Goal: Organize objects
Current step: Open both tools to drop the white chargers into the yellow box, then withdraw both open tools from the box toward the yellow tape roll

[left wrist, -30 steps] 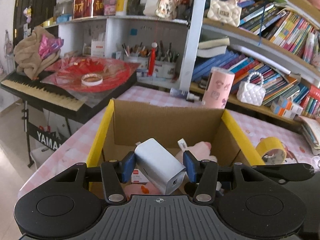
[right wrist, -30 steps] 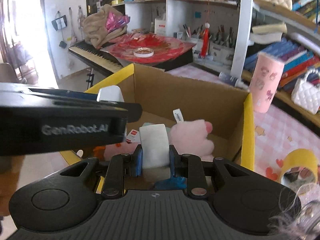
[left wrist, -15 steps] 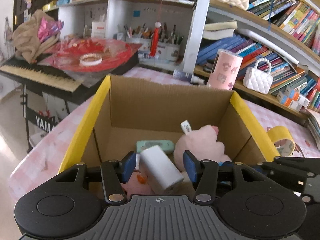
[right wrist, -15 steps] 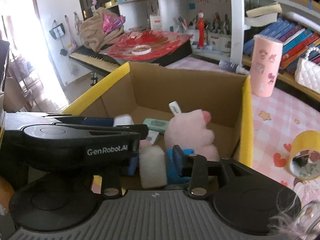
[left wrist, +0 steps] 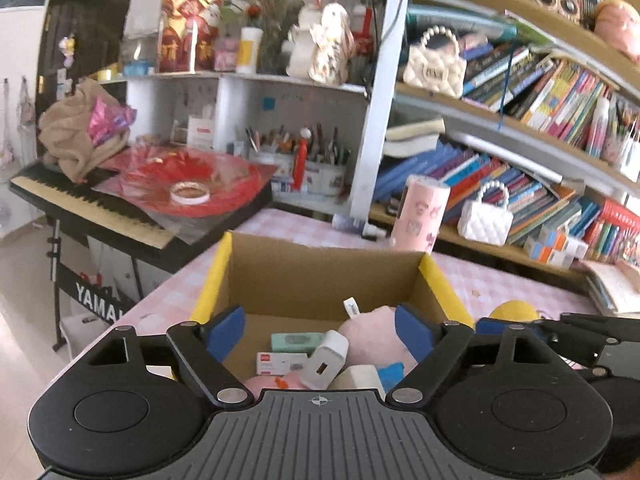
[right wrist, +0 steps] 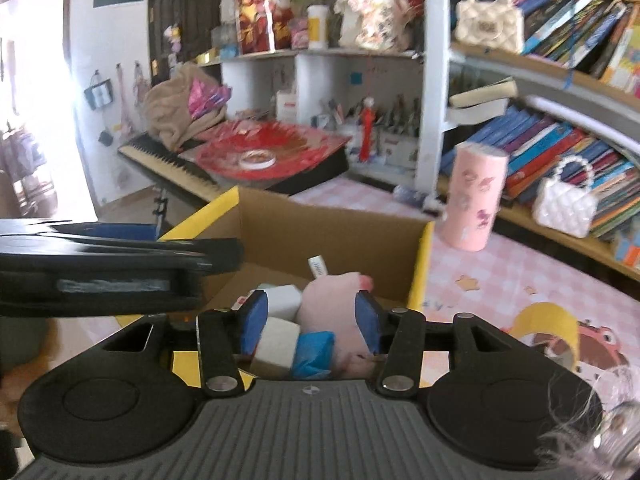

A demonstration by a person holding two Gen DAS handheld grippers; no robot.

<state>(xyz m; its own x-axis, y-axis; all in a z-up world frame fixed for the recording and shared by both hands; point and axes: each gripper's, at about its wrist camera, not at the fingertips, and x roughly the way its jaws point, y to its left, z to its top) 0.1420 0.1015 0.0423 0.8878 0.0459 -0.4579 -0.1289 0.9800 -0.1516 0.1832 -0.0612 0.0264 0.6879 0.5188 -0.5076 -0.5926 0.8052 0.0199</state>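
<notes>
The cardboard box (left wrist: pixel 320 276) with yellow flap edges stands on the pink checked table. In it lie a white charger (left wrist: pixel 324 360), a pink plush (left wrist: pixel 372 332), a mint packet (left wrist: pixel 298 342), a small red-and-white packet (left wrist: pixel 280 362) and a white block (right wrist: pixel 278 346) with a blue end. My left gripper (left wrist: pixel 320 332) hangs above the box's near edge, its jaws opening wide with nothing gripped. Beside it, my right gripper (right wrist: pixel 311 320) is also opening. The white block lies loose below its pads, next to the plush (right wrist: pixel 332 300).
A pink tumbler (left wrist: pixel 418 218) stands just behind the box. A yellow tape roll (right wrist: pixel 548 330) lies to its right. Bookshelves with white handbags (left wrist: pixel 484 218) fill the back and right. A keyboard (left wrist: pixel 92 210) under a red sheet stands at the left.
The left gripper let go of the white charger and the right gripper let go of the white block; both now lie in the box. Both grippers opened and drew up and back.
</notes>
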